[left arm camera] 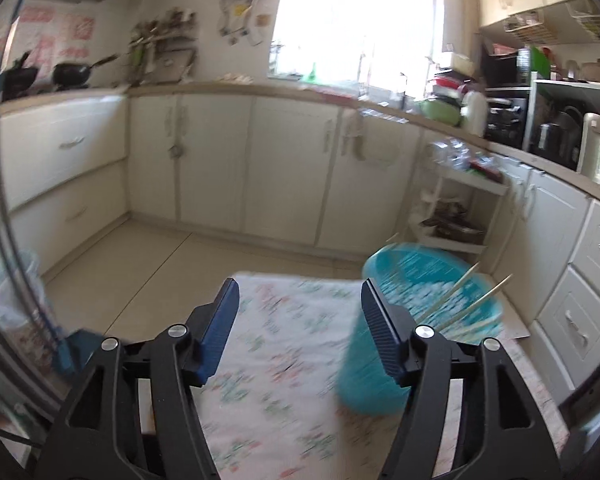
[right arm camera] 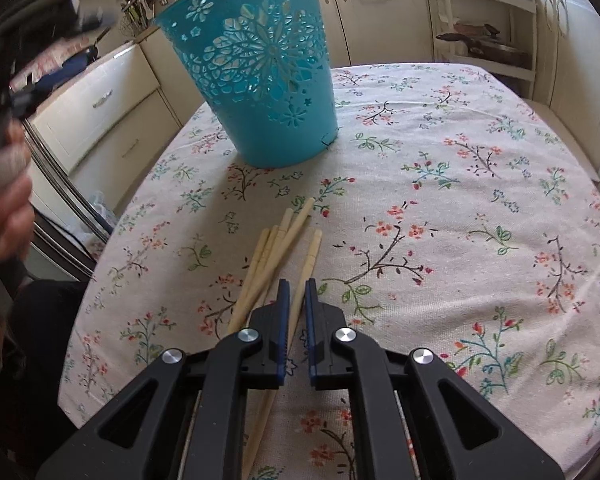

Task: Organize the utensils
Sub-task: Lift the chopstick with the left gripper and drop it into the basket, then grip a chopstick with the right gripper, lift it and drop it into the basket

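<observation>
Fingers (right arm camera: 286,312) low over chopsticks (right arm camera: 278,248) (shut)

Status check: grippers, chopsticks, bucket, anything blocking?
Left gripper open, empty. Right gripper shut on one chopstick. Others loose on tablecloth; some already in teal bucket. Nothing blocking.

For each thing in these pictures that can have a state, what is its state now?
Left gripper: open, nothing between its jaws.
Right gripper: shut on one chopstick.
Blue basket: upright on the tablecloth, some chopsticks inside.
Loose chopsticks: lying in a bundle on the tablecloth.
</observation>
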